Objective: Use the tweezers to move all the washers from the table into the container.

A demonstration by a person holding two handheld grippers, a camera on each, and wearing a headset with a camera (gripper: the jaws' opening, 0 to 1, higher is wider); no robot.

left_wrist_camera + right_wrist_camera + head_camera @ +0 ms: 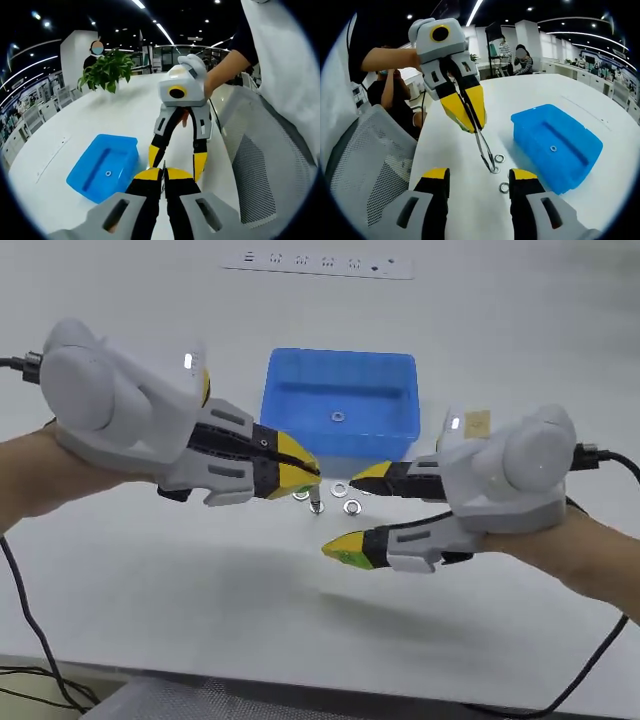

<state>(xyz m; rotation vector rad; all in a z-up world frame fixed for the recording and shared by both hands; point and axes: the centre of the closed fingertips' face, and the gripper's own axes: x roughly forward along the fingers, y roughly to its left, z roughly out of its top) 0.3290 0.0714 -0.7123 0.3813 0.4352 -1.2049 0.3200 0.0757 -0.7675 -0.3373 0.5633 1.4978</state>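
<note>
My left gripper [300,472] is clamped tight on the tweezers [479,135], whose tips are down on the table [200,590] at one washer [494,169]; I can't tell if it's pinched yet. My right gripper [348,512] hangs close by, jaws wide, holding nothing. Step in hand, I'd say: picking up a washer, with most of the job left. Two more washers lie near, one [499,158] just beside the tips and another [504,188] by my right jaws. The next move calls for a firm nip on the ring, a lift, then a carry over the near wall of the blue container [545,167], which holds one washer [553,148]. In the way: the neighbour washer may get nudged, and my right gripper crowds the spot. A power strip [315,262] lies beyond the container, well apart.
</note>
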